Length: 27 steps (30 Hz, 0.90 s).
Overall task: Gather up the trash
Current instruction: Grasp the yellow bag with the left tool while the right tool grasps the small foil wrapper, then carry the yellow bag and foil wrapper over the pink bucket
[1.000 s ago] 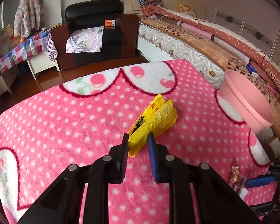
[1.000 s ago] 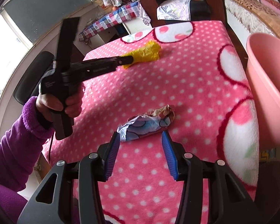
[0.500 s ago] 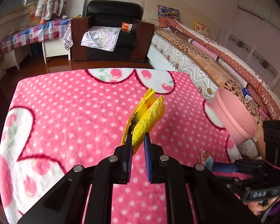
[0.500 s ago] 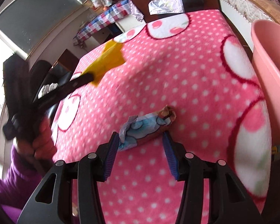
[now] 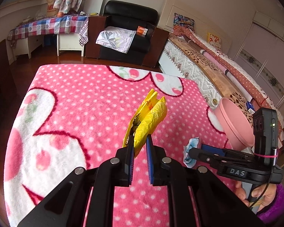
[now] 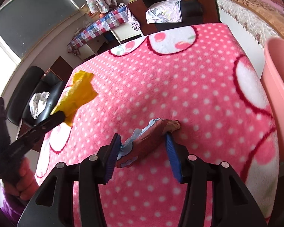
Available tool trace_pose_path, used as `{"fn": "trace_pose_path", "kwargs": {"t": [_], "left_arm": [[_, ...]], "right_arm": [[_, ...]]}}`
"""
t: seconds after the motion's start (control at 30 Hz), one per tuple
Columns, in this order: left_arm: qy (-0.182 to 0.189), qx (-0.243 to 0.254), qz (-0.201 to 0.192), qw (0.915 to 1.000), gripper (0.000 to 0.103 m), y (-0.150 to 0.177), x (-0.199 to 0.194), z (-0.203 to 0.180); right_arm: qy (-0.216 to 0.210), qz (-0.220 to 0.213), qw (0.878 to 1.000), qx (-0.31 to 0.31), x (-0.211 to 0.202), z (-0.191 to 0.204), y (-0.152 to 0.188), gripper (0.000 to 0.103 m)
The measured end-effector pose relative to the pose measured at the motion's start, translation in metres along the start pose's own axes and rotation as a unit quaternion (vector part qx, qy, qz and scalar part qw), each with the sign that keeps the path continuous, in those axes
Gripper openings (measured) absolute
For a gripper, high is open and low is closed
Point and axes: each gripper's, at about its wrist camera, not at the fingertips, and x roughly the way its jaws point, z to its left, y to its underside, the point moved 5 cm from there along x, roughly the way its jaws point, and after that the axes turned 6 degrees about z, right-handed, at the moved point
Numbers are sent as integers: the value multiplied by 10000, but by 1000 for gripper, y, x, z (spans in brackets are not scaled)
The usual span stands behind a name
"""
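My left gripper (image 5: 139, 141) is shut on the lower end of a crumpled yellow wrapper (image 5: 151, 117) and holds it up off the pink dotted blanket (image 5: 85, 104). The right wrist view shows that yellow wrapper (image 6: 79, 94) in the air at the left. A blue and brown snack wrapper (image 6: 149, 138) lies on the blanket between the fingers of my right gripper (image 6: 142, 140). Its jaws are closing; both pads touch the wrapper's ends, and it bows up between them. In the left wrist view, the right gripper (image 5: 196, 149) meets this wrapper (image 5: 189, 151) near the right edge.
A pink plastic bin (image 5: 234, 124) stands just off the blanket's right edge, with a bed (image 5: 227, 79) behind it. A black armchair (image 5: 128, 37) and a checked-cloth table (image 5: 47, 26) stand beyond the far edge. A hand in a purple sleeve (image 5: 270, 204) holds the right gripper.
My left gripper has shut on the yellow wrapper and lifted it off the blanket. My right gripper has slid forward until the blue and brown wrapper sits between its pads, which have drawn in slightly.
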Motion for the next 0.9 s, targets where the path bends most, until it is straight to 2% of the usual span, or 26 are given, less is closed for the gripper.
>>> {"fn": "trace_pose_path", "kwargs": {"t": [0.07, 0.37, 0.63, 0.9], "left_arm": [[13, -61, -63, 10000, 11, -1, -8, 2], [50, -231, -275, 9993, 11, 2, -33, 3], [103, -415, -429, 9982, 11, 11, -41, -6], [32, -590, -489, 9971, 11, 16, -46, -25]], "right_arm": [[125, 9, 9999, -109, 2, 2, -1, 35], [270, -196, 9991, -276, -7, 10, 3, 12], [327, -530, 9968, -500, -35, 15, 13, 11], [152, -845, 9946, -586, -65, 16, 17, 11]]}}
